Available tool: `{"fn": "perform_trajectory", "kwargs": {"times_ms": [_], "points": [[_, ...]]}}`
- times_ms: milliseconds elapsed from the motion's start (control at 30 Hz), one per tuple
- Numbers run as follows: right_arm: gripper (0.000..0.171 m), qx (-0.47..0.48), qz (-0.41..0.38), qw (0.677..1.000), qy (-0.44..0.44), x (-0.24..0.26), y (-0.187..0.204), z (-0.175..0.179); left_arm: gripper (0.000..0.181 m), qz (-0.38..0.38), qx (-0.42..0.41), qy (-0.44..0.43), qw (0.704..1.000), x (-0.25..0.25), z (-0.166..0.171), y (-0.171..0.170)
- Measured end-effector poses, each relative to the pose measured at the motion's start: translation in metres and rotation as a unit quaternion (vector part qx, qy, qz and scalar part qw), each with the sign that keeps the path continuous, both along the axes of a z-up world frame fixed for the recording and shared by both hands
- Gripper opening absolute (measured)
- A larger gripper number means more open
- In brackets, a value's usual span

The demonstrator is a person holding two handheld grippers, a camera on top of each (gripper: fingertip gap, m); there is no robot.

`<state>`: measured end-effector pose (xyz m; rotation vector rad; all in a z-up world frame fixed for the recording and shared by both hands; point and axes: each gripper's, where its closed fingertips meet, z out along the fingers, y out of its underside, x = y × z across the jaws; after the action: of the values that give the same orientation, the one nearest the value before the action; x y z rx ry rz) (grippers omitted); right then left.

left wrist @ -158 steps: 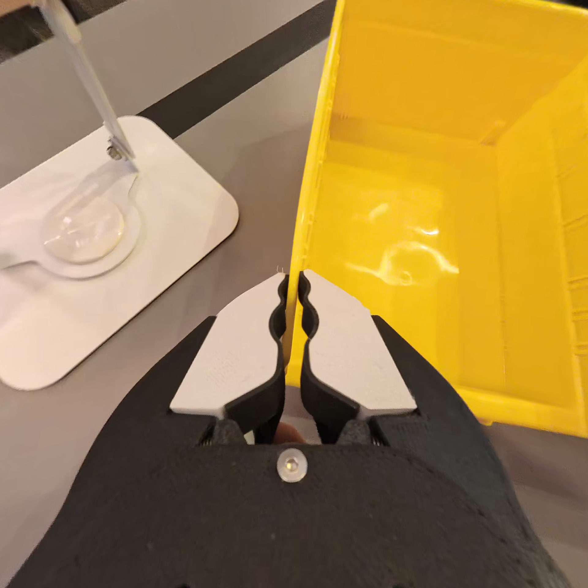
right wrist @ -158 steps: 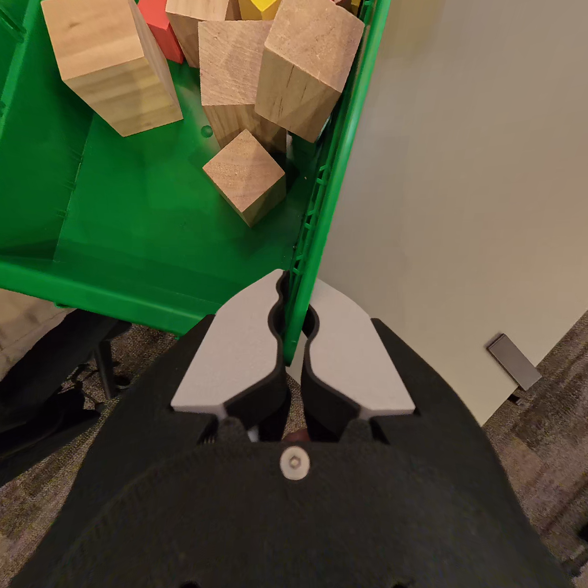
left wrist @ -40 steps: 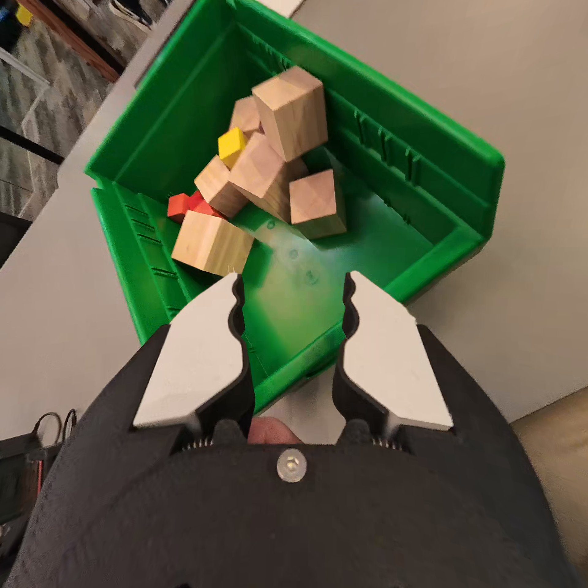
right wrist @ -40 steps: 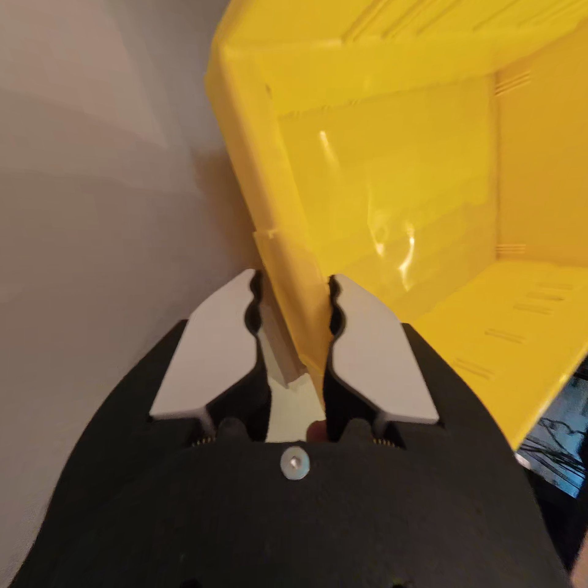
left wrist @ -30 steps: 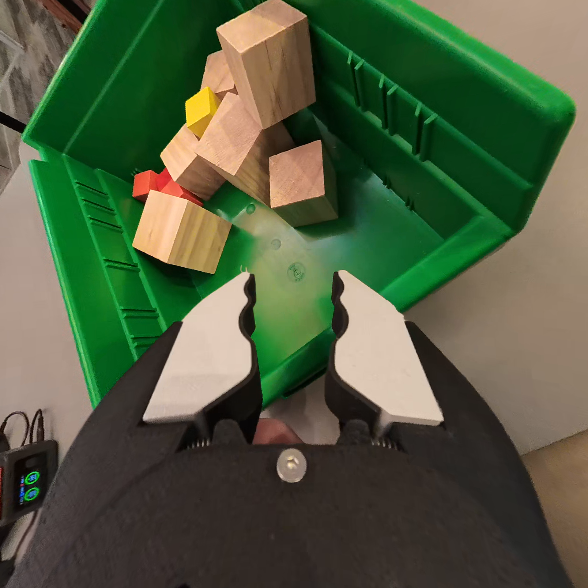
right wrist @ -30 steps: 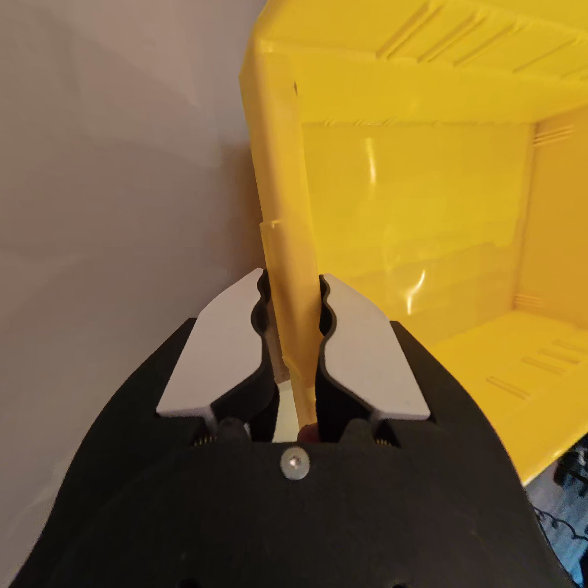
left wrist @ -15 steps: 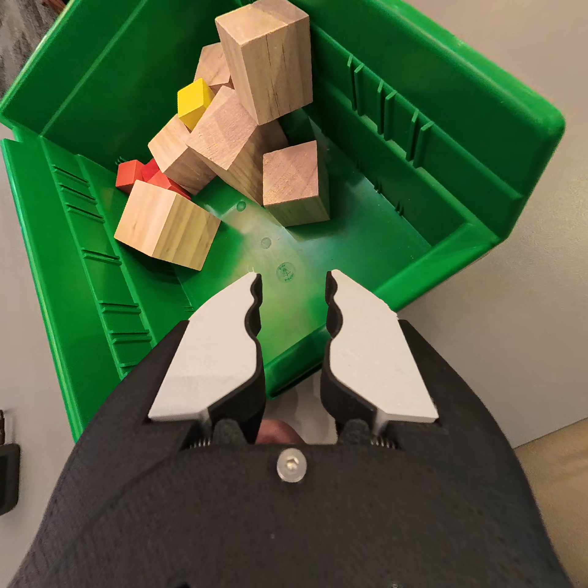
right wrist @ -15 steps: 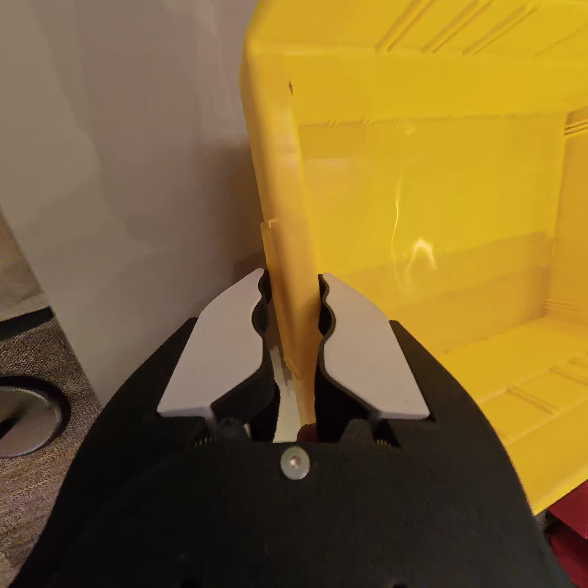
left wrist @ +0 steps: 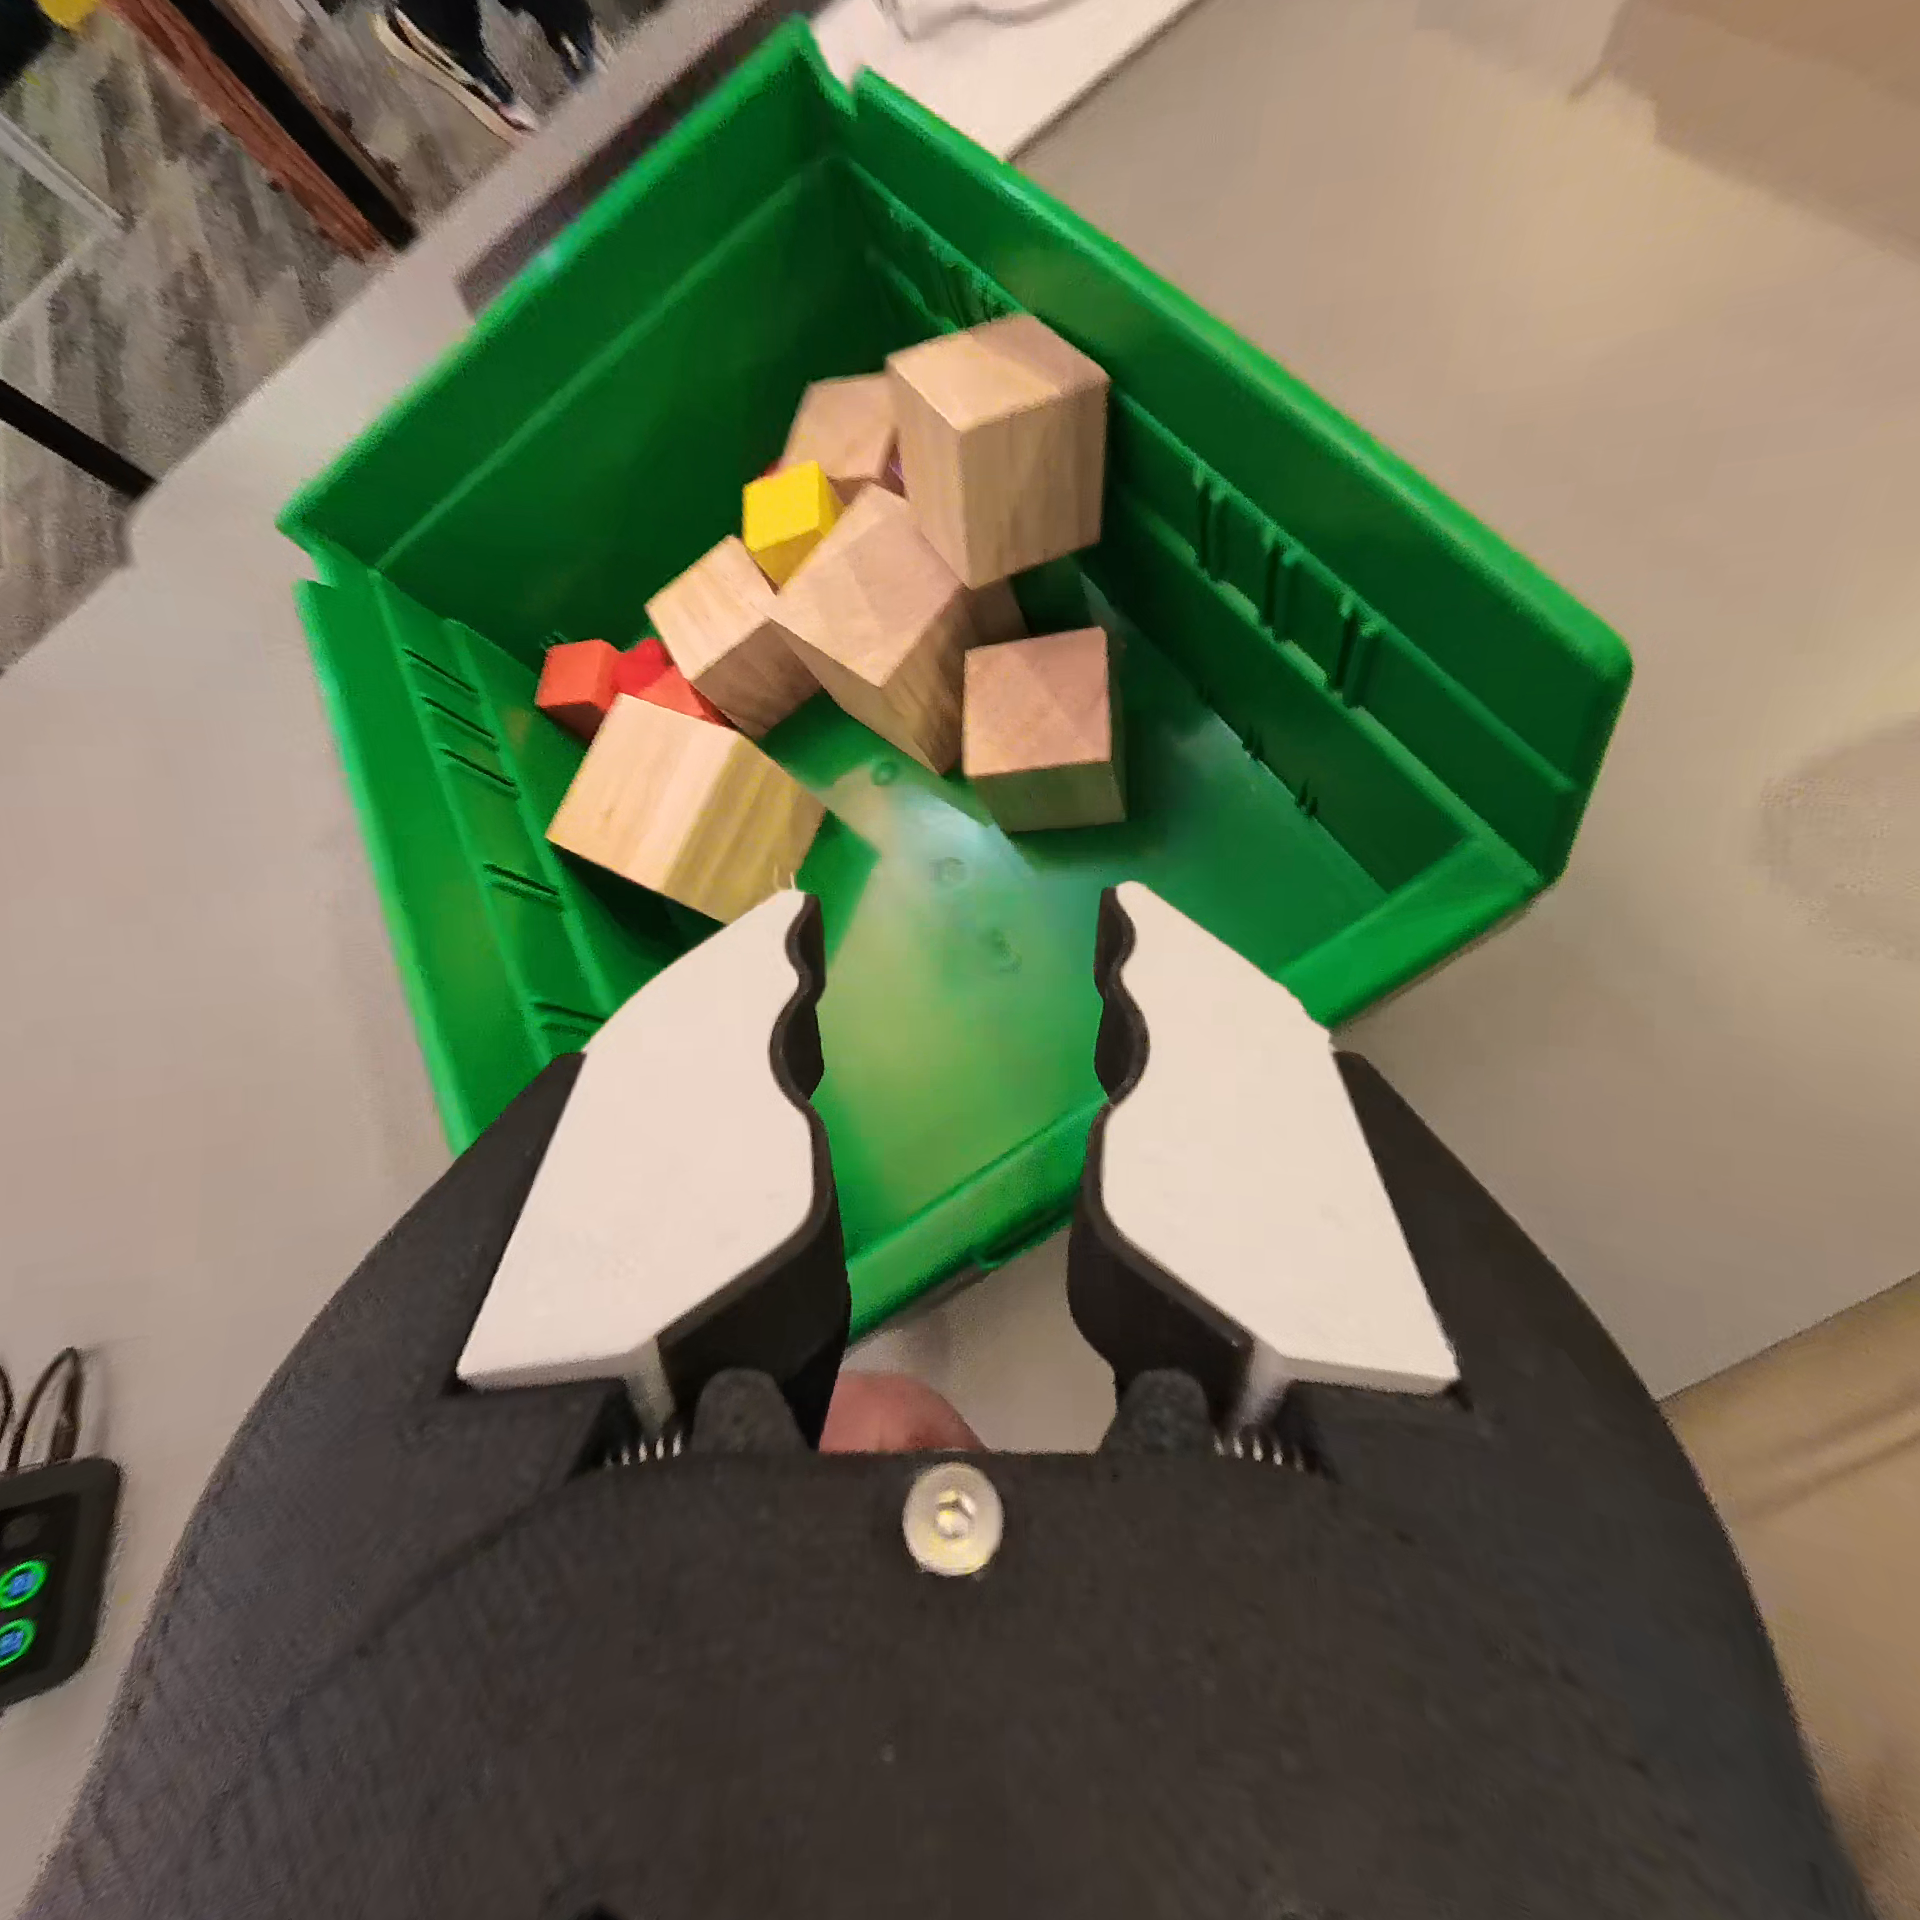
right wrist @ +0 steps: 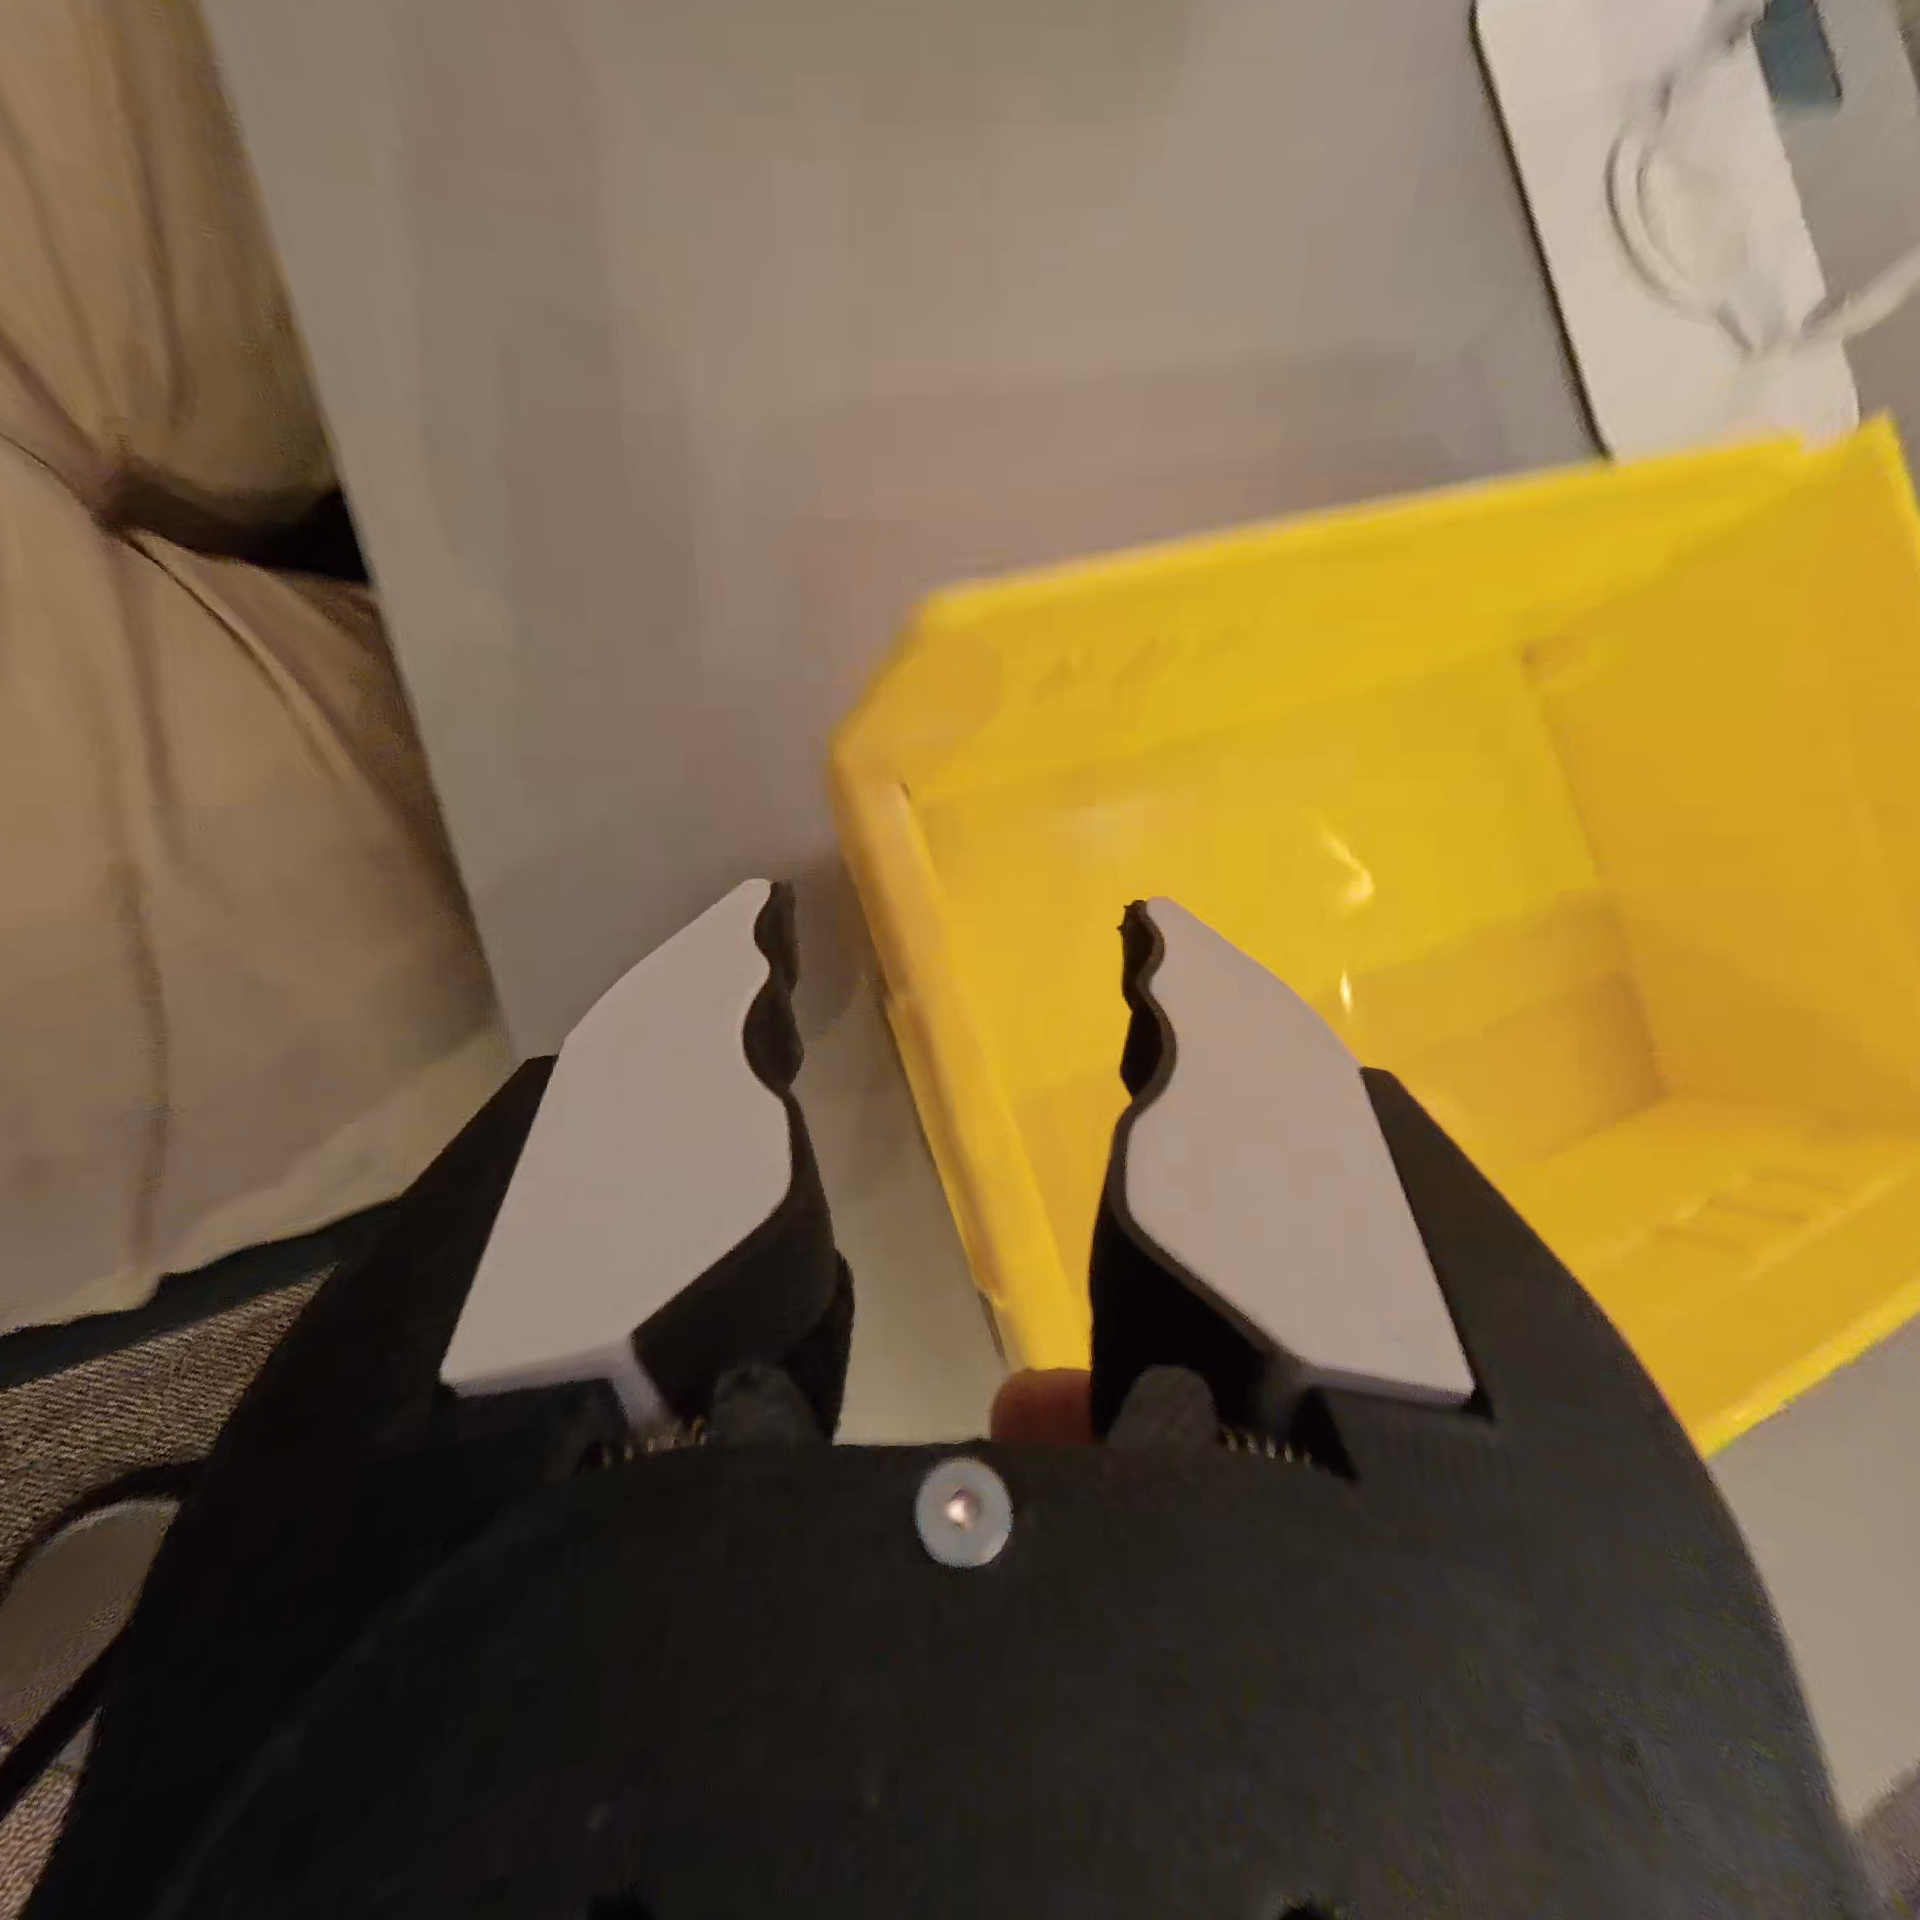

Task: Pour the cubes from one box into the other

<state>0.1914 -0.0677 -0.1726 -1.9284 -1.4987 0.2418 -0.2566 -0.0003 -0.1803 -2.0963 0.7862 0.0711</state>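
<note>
A green box [left wrist: 1351, 582] sits on the grey table and holds a pile of plain wooden cubes [left wrist: 997, 447], one small yellow cube [left wrist: 792, 507] and small red cubes [left wrist: 582, 675]. My left gripper [left wrist: 956, 914] is open above the box's near wall and touches nothing. In the right wrist view an empty yellow box [right wrist: 1455, 935] rests on the table. My right gripper [right wrist: 961, 904] is open, and the yellow box's left wall passes between its fingers without being clamped.
A black device with green lights [left wrist: 42, 1579] lies at the table's left edge. Beige cushions [right wrist: 156, 727] are left of the table. A white strip with cables [right wrist: 1714, 208] lies behind the yellow box. Patterned floor [left wrist: 104, 208] shows past the table.
My right gripper has opened and let go of the yellow box's wall, then drawn back from it. My left gripper has opened wider and pulled back from the green box.
</note>
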Motion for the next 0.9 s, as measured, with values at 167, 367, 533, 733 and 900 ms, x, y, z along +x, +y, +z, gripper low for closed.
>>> {"fn": "perform_trajectory", "kwargs": {"times_ms": [167,367,533,733,900], "points": [[0.056,-0.022,0.018,0.998,0.059,-0.066,-0.011,0.033,0.05,0.042,0.044,-0.024,0.998,-0.031,0.041,0.007],[0.057,-0.085,0.017,0.986,0.14,-0.163,-0.004,0.054,0.059,0.112,0.03,-0.069,0.991,-0.085,0.06,0.026],[0.045,-0.222,0.0,0.959,0.178,-0.242,0.022,0.046,0.06,0.11,-0.026,-0.116,0.987,-0.097,0.055,0.058],[0.059,-0.251,-0.073,0.948,0.182,-0.305,0.097,0.022,0.06,0.136,-0.091,-0.096,0.982,-0.115,0.02,0.104],[0.068,-0.292,-0.101,0.936,0.17,-0.336,0.122,-0.001,0.061,0.125,-0.138,-0.085,0.979,-0.113,-0.005,0.116]]}}
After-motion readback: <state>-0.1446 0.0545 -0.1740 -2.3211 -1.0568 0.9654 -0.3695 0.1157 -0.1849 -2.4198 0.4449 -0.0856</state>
